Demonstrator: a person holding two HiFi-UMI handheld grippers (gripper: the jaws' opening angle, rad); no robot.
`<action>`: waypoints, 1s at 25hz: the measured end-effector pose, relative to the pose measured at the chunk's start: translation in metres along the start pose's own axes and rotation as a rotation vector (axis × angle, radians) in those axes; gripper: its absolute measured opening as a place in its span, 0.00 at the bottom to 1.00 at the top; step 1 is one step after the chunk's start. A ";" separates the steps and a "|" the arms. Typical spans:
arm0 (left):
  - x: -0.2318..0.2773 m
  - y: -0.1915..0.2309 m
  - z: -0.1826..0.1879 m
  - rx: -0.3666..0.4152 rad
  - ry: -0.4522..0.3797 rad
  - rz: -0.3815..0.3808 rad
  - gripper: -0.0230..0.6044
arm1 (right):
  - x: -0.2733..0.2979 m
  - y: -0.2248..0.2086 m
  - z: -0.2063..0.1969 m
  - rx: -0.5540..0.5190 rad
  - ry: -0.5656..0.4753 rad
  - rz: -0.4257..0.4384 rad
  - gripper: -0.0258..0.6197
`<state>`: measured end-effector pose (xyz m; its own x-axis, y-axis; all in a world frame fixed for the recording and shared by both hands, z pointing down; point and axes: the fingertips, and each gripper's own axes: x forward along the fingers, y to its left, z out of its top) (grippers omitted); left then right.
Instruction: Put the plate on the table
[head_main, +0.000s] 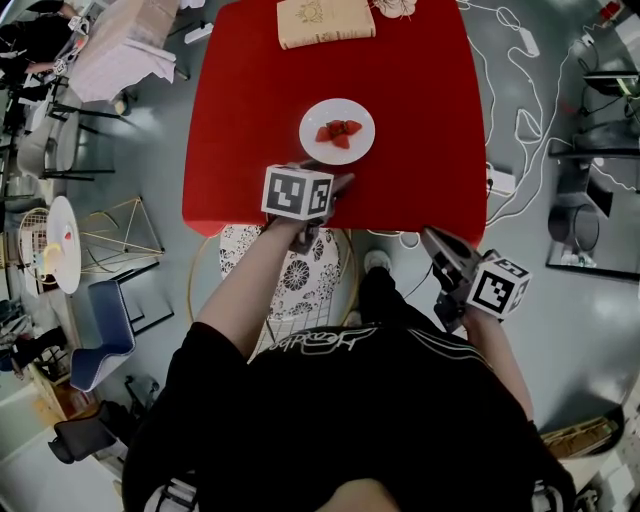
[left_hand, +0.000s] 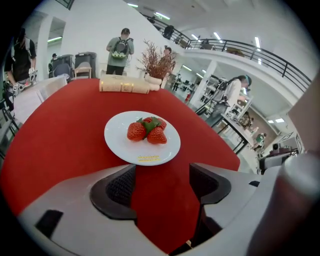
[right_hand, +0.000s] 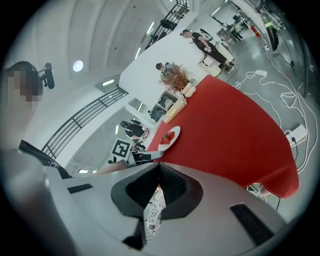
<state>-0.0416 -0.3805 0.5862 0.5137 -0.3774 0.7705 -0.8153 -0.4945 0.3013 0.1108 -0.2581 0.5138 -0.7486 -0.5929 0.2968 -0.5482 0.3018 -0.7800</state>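
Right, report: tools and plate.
Left tool open, empty, short of plate. Right tool shut, empty, off table. Plate down on table, strawberries aboard. Nothing blocking.

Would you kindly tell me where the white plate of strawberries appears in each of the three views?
Head view: plate, upper centre.
Left gripper view: middle, straight ahead.
Right gripper view: small, just left of centre.
Shared landmark: the red table under it, in all three.

Black white-striped shirt (head_main: 400, 400) — grey left tool (left_hand: 161, 180) and right tool (right_hand: 159, 175) bear black-and-white marker cubes (head_main: 298, 192).
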 end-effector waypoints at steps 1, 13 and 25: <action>-0.001 0.000 -0.001 0.000 -0.001 0.003 0.57 | 0.000 0.001 0.000 -0.002 0.002 0.000 0.05; -0.048 -0.011 0.002 -0.006 -0.159 0.018 0.50 | -0.012 0.032 0.016 -0.143 -0.036 0.012 0.05; -0.199 -0.133 -0.010 0.031 -0.432 -0.256 0.07 | -0.047 0.146 -0.002 -0.406 -0.092 0.121 0.05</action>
<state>-0.0378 -0.2319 0.3986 0.7653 -0.5275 0.3688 -0.6436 -0.6340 0.4287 0.0650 -0.1842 0.3871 -0.7906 -0.5933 0.1518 -0.5742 0.6320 -0.5205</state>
